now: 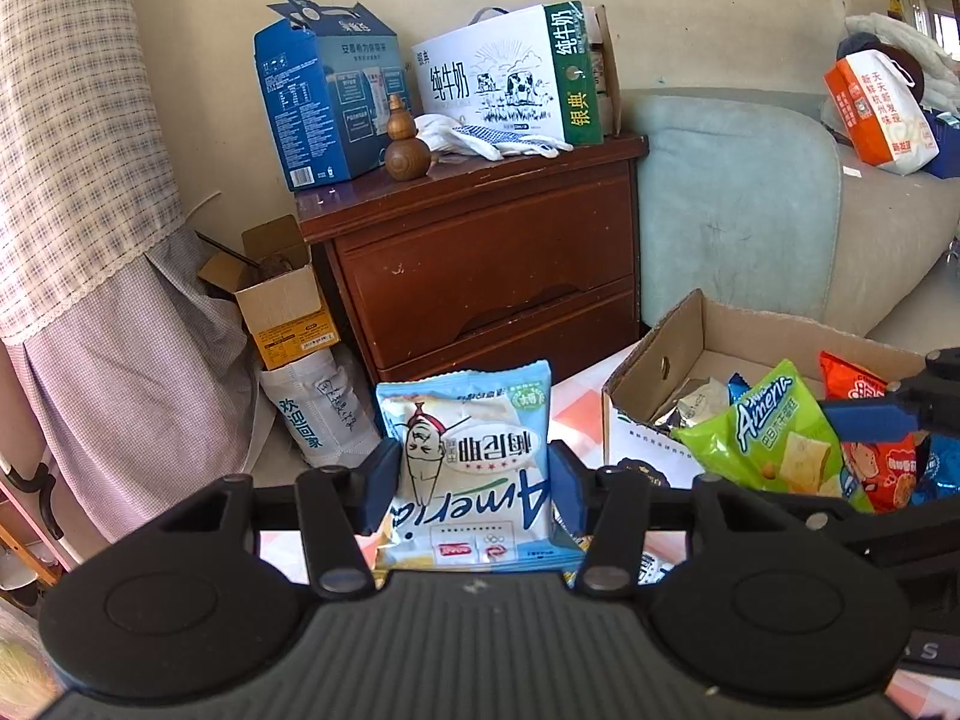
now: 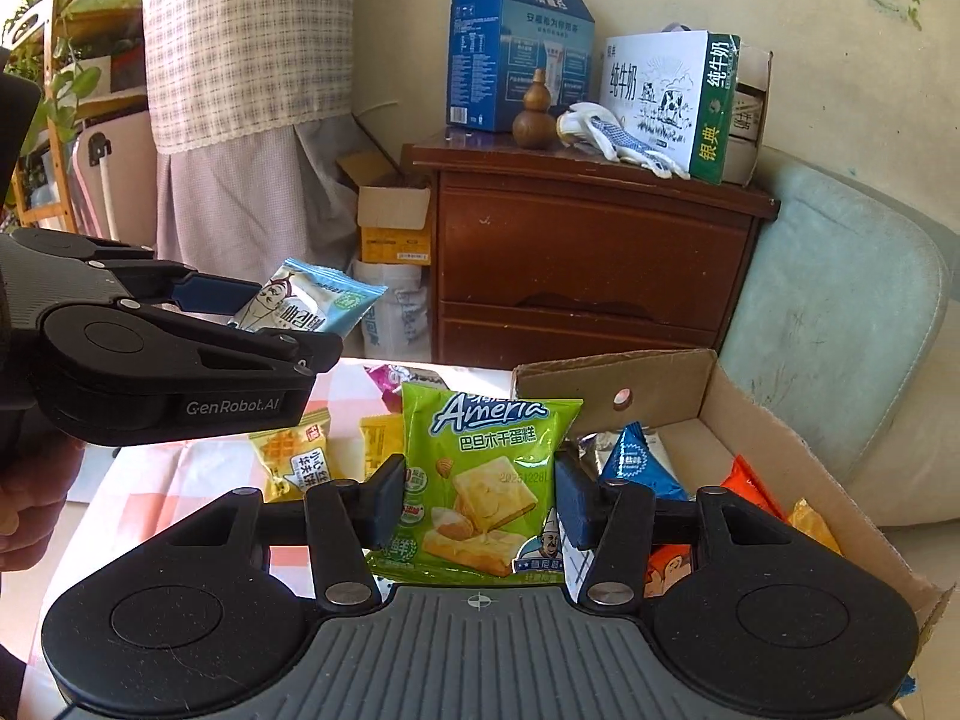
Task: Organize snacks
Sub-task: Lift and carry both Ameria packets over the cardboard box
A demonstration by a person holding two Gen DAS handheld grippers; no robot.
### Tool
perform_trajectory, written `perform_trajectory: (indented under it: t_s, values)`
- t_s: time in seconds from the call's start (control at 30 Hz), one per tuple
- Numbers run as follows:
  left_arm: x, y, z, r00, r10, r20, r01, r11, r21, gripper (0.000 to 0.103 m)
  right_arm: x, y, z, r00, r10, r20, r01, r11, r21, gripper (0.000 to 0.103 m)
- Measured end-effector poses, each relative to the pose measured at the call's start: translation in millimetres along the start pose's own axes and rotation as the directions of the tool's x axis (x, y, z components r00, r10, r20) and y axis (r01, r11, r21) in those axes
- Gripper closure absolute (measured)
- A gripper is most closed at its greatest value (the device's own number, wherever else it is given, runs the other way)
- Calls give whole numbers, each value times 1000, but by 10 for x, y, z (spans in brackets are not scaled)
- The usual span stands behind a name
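You are clamping the left gripper (image 1: 474, 483) on the pale blue packet (image 1: 465, 462) and the right gripper (image 2: 477, 501) on the green packet (image 2: 483, 480), both raised near you. Either slick wrapper could be slipping. Farther right, the cardboard box (image 2: 750, 414) is waiting; your fingers are hiding its near contents.

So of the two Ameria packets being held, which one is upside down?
The pale blue packet, clamped in the left gripper: its Ameria lettering reads inverted. The green packet in the right gripper has its logo upright.
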State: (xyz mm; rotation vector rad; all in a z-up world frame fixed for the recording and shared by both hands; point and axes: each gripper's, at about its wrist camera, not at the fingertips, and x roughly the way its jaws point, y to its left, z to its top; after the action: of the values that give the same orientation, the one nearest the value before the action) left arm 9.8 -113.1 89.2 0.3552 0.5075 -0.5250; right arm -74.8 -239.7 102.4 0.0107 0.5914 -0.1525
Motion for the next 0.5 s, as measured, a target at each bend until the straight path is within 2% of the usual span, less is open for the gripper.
perform_trajectory:
  t_s: [0.5]
  values:
    - [295,-420,266,997,-66,26,66,997,33,52,-50,-714,140,991,-123,59,111,977,181,53]
